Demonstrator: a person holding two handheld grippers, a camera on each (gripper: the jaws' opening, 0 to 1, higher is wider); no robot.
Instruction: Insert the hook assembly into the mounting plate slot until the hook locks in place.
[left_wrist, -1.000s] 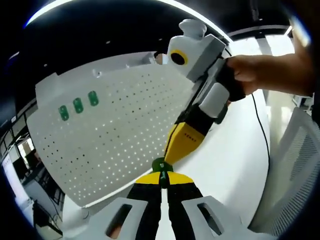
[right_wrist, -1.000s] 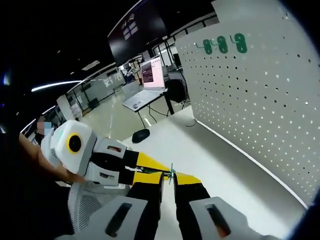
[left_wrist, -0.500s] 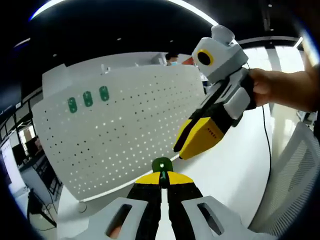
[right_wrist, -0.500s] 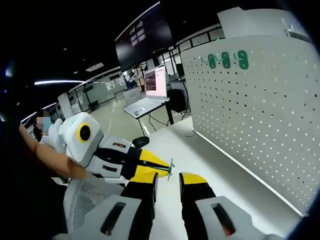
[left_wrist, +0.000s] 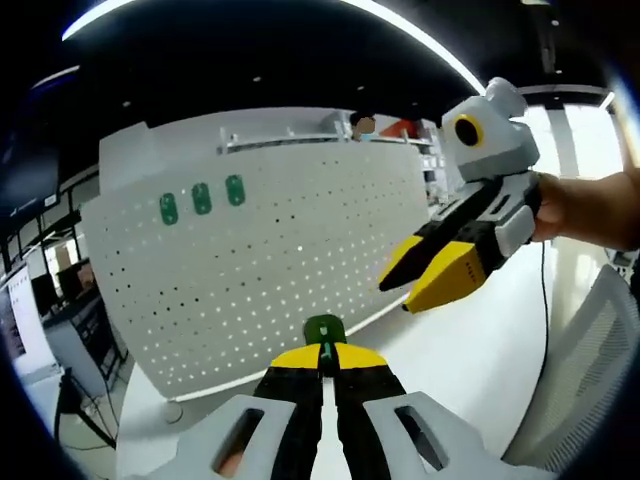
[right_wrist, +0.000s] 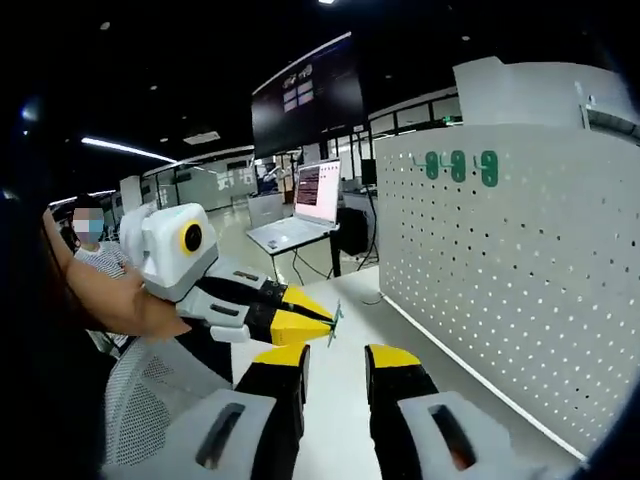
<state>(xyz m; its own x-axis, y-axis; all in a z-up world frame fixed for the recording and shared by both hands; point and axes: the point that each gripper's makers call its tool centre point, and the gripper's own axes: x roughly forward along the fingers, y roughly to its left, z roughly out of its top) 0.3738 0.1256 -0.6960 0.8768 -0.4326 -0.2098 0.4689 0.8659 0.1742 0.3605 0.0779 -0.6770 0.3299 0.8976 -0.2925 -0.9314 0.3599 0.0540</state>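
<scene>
A small green hook (left_wrist: 323, 330) is clamped between the shut jaws of my left gripper (left_wrist: 323, 352) and points at the white pegboard (left_wrist: 290, 270). My right gripper (left_wrist: 397, 295) hangs to the right of it, held by a hand, its jaws apart and holding nothing. In the right gripper view, my right gripper (right_wrist: 337, 358) stands open at the bottom. Just beyond it, my left gripper (right_wrist: 322, 322) comes in from the left with the green hook (right_wrist: 335, 322) at its tip. Three green hooks (left_wrist: 201, 198) sit in a row high on the board, which stands on the right in that view (right_wrist: 500, 290).
The pegboard stands upright on a white table (left_wrist: 450, 365). A black cable (left_wrist: 545, 290) runs along the table, with a mesh chair (left_wrist: 595, 370) beside it. An open laptop (right_wrist: 318, 192) on a stand is farther back. A person's arm (right_wrist: 110, 300) holds the left gripper.
My right gripper has opened, let go of the hook and drawn back to the right. My left gripper keeps the hook. Both cameras have shifted.
</scene>
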